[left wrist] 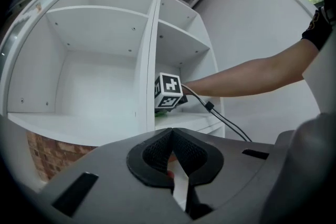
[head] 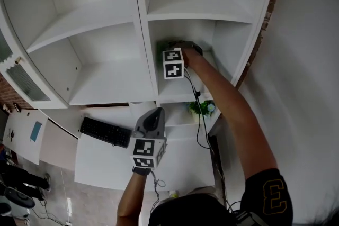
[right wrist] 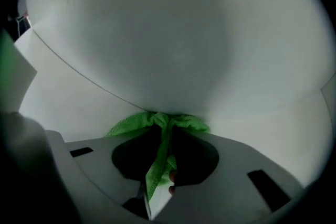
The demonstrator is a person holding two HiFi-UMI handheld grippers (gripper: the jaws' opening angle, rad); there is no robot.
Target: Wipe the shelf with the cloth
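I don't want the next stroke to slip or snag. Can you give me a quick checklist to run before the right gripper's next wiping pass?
1. Cloth held: ok. The right gripper has its jaws shut on the green cloth.
2. Cloth on the surface: ok. Its bunched end meets a panel of the white shelf; which panel, cannot tell.
3. Other gripper out of the way: ok. The left gripper is shut on nothing and is held outside the shelf.
4. Cable free: cannot tell. The cable hangs from the right gripper, past the small plant one level down.
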